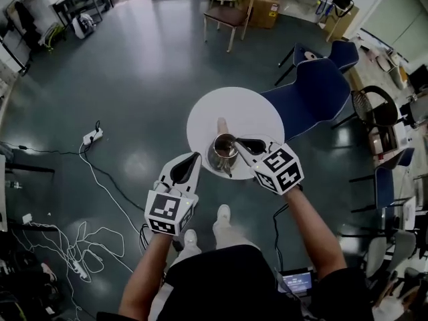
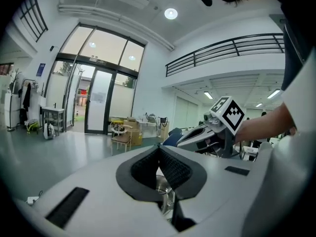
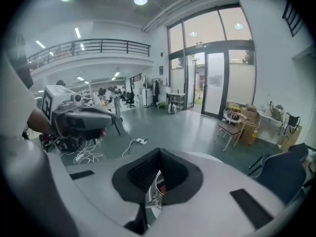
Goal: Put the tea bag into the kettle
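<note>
While our right claw (image 3: 158, 168) has its jaws drawn together at the tips, a slit lower down between the pads shows bright metal and a small red scrap (image 3: 161, 189). We cannot tell whether that scrap is the tea bag, or whether the pads pinch it. From the head view, this claw's tip hangs right at the rim of the steel kettle (image 1: 223, 151), on its right side.

Our left claw (image 2: 159, 153) is closed too, pad against pad, with nothing between them. It sits just left of the kettle and a little nearer to us, at the bench's edge. The kettle's metal shows below its pads.

We see the kettle standing upright on the near part of the round white bench (image 1: 257, 116), with a dark part jutting toward us. A pale pinkish oblong (image 1: 221, 125) lies on the bench just beyond the kettle. We cannot make out what it is.

A blue chair (image 1: 314, 92) stands against the bench's far right side. A white power strip (image 1: 92, 137) with trailing cables lies on the grey floor (image 1: 147, 65), well off to the left.
</note>
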Available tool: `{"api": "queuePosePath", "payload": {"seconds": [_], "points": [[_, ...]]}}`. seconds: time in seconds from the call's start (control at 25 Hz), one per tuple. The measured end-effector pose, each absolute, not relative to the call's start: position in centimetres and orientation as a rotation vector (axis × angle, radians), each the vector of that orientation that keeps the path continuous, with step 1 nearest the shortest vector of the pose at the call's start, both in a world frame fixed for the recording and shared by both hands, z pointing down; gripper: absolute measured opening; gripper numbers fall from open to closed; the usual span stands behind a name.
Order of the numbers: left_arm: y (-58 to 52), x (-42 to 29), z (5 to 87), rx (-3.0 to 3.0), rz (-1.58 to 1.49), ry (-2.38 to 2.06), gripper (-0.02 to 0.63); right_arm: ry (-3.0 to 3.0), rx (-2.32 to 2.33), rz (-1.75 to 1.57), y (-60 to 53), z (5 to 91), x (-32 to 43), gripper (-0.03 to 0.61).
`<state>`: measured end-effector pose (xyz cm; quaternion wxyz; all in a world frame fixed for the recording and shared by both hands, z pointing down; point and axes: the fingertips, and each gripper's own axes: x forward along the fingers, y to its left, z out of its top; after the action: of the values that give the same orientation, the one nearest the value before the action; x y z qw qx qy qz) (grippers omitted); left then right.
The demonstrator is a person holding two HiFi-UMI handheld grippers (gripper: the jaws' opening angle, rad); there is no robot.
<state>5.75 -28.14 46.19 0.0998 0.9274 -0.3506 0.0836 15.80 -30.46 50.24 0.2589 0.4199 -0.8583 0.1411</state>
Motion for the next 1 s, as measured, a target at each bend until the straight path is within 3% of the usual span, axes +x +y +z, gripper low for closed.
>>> {"api": "queuePosePath", "payload": {"seconds": [1.0], "points": [[-16.6, 3.1, 37.6, 2.999, 0.154, -0.708, 0.015, -2.397, 1.650, 0.229, -16.9, 40.4, 10.7, 0.017]]}}
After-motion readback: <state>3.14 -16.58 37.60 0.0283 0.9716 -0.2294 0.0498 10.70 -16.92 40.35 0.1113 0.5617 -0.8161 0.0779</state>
